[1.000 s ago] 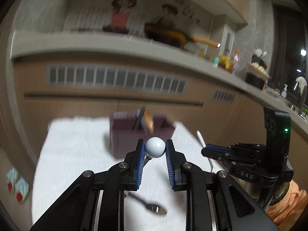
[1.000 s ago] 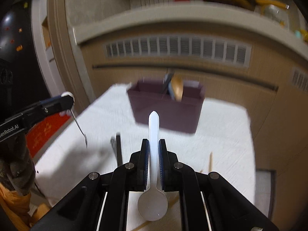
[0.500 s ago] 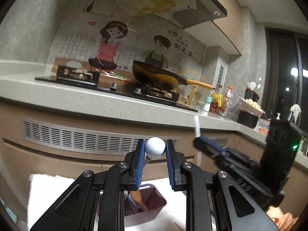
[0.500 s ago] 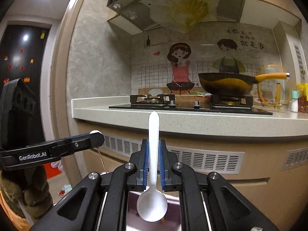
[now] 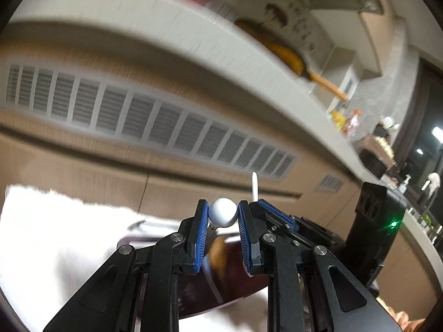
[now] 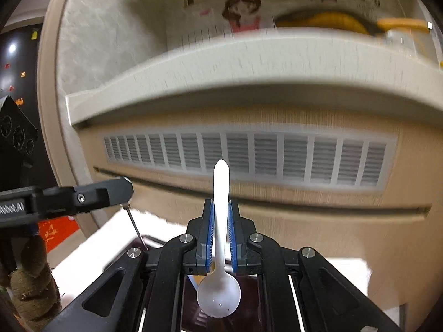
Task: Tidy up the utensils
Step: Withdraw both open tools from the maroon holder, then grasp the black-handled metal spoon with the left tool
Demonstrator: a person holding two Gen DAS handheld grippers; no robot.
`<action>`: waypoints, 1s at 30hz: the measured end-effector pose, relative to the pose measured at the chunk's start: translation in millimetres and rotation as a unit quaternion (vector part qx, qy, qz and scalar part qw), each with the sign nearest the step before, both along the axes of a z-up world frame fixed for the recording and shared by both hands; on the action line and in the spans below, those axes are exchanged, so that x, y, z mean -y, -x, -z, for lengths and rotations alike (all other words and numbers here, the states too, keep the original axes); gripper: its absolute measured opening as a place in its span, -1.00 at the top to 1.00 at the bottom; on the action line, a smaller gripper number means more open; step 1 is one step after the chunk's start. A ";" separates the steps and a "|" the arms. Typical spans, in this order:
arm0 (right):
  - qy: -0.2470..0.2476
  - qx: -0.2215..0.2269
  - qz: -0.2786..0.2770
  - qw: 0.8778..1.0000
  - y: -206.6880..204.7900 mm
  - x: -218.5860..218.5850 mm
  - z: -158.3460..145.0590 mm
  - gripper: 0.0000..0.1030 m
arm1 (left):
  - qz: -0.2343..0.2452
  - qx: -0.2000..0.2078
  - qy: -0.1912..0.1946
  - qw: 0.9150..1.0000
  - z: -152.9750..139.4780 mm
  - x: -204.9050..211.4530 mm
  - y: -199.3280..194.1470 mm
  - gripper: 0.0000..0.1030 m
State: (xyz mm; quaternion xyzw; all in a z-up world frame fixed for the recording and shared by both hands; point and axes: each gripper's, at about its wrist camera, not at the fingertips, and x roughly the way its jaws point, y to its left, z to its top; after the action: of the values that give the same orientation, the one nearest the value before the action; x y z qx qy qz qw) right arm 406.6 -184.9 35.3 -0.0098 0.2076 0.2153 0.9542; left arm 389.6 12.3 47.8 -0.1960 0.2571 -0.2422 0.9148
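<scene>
My left gripper [image 5: 223, 207] is shut on the white ball end [image 5: 223, 213] of a thin metal utensil. Its shaft [image 6: 134, 225] hangs down from the left gripper [image 6: 126, 186] toward the box rim. My right gripper [image 6: 220, 203] is shut on the handle of a white plastic spoon [image 6: 220, 182], bowl [image 6: 218, 298] toward the camera. The spoon's tip [image 5: 254, 184] rises above the right gripper [image 5: 263, 206] just right of my left one. A dark purple utensil box [image 5: 199, 290] sits right below both, a wooden spoon [image 5: 217, 254] inside it.
The box [image 6: 191, 307] stands on a white cloth [image 5: 55, 238] over the table. Straight ahead runs a wooden cabinet front with a slatted vent [image 6: 249, 155] under a pale counter edge [image 6: 221, 63]. A pan [image 5: 279, 49] sits on the stove above.
Both views swung up to the stove half a second ago and have tipped back down. The box, a way ahead one second ago, now lies directly under both grippers, which have drawn close together.
</scene>
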 end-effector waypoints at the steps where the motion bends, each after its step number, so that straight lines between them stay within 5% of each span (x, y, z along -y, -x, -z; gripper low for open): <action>1: 0.004 -0.015 -0.006 1.000 -2.7 -0.3 8.7 0.81 | -0.001 -0.009 -0.006 1.000 8.0 1.0 -1.9 0.46; 4: 0.030 -0.062 -0.018 0.997 -7.1 -3.1 32.6 0.61 | -0.009 -0.021 -0.017 1.000 19.7 -0.8 0.1 0.10; 15: 0.083 -0.100 0.004 0.992 64.3 21.3 45.5 0.32 | -0.032 0.013 -0.119 0.992 16.2 -7.2 81.8 -0.34; 21: 0.131 -0.102 0.006 0.986 128.6 29.4 54.9 0.10 | -0.039 -0.052 -0.184 0.981 52.2 -5.3 130.1 -0.44; 26: 0.150 -0.102 0.017 0.983 172.9 34.8 69.1 0.00 | -0.013 -0.160 -0.161 0.974 89.2 2.1 155.7 -0.44; 30: 0.155 -0.101 0.025 0.982 200.8 41.8 78.4 -0.17 | 0.004 -0.185 -0.156 0.970 99.0 14.9 167.5 -0.44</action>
State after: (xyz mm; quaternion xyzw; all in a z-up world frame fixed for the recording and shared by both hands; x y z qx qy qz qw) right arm 205.8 -226.7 -43.2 -0.1305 0.3344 0.1560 0.9202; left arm 222.1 -2.6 -51.2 -0.0916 0.4570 -0.1624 0.8697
